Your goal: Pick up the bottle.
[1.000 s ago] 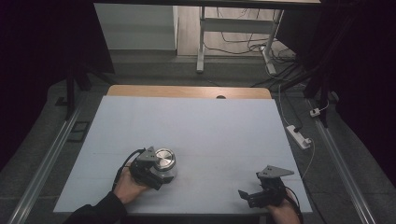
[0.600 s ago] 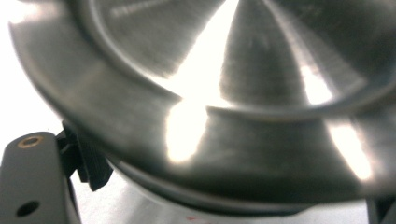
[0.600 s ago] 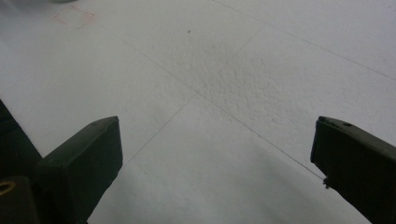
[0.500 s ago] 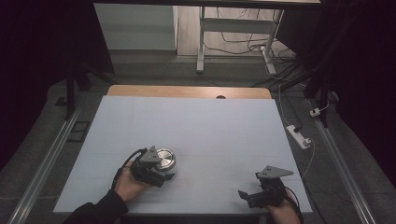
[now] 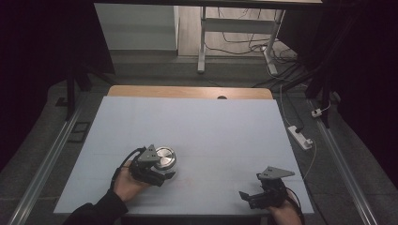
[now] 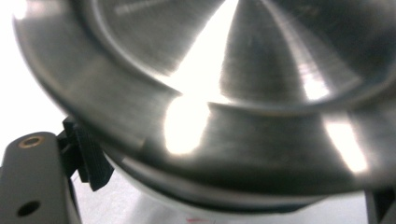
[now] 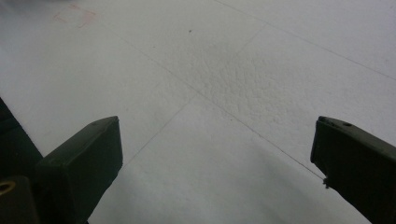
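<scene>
Metal lid (image 5: pixel 165 156): round, shiny steel disc with a raised rim, lying on the near-left part of the counter (image 5: pixel 197 126), well apart from the right hand.
Lid close up (image 6: pixel 224 84): in the left gripper view its brushed surface and rim sit right against the camera, with bright glare spots on the metal.
Left hand-held gripper (image 5: pixel 162 174): at the near edge of the lid, jaws drawn in tight on the lid's rim; one black ribbed pad (image 6: pixel 91 158) presses the rim from the left side in the left gripper view.
Left hand (image 5: pixel 126 183): wrapped around the gripper body, dark sleeve entering from the bottom edge.
Right hand-held gripper (image 5: pixel 248 199): low over the near-right corner of the counter, jaws spread wide with nothing between them.
Right gripper pads (image 7: pixel 88 158): two dark blocks far apart, bare white counter (image 7: pixel 210 93) between them.
Counter surface: pale, finely textured, crossed by thin lines.
Power strip (image 5: pixel 300 137): white, on the floor just right of the counter.
</scene>
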The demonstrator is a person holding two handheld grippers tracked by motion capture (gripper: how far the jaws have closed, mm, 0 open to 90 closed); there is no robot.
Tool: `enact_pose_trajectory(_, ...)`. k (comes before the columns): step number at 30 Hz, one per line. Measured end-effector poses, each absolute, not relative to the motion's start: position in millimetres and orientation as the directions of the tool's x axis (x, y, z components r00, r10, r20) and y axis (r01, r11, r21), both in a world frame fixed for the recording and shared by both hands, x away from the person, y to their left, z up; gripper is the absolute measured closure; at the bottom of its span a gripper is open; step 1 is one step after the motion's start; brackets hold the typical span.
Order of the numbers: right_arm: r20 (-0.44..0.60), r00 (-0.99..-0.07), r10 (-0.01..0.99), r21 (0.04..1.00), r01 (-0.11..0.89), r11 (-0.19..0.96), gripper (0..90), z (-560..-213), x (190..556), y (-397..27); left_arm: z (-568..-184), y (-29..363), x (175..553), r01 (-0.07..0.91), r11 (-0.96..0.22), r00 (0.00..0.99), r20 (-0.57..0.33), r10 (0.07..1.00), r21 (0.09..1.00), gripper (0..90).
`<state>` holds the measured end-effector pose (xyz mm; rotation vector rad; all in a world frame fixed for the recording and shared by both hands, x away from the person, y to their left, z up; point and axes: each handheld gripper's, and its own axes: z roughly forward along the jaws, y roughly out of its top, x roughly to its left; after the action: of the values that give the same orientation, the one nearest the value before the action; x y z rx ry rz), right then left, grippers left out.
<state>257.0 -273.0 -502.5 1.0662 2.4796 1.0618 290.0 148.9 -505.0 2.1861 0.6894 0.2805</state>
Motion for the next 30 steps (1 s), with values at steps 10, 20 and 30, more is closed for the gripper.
enact_pose_trajectory(10,0.064,-0.702,0.709,0.705,0.535,0.466,2.2,-503,257,-273,-495,139,295,0.365,-0.525,0.848,-0.041,0.529,0.769,15.2)
enact_pose_trajectory(20,0.064,-0.701,0.710,0.705,0.535,0.466,2.2,-503,257,-273,-485,123,303,0.335,-0.535,0.870,-0.037,0.492,0.776,15.2)
enact_pose_trajectory(30,0.063,-0.702,0.709,0.706,0.533,0.465,2.2,-502,257,-274,-472,106,314,0.306,-0.537,0.881,-0.020,0.473,0.786,15.2)
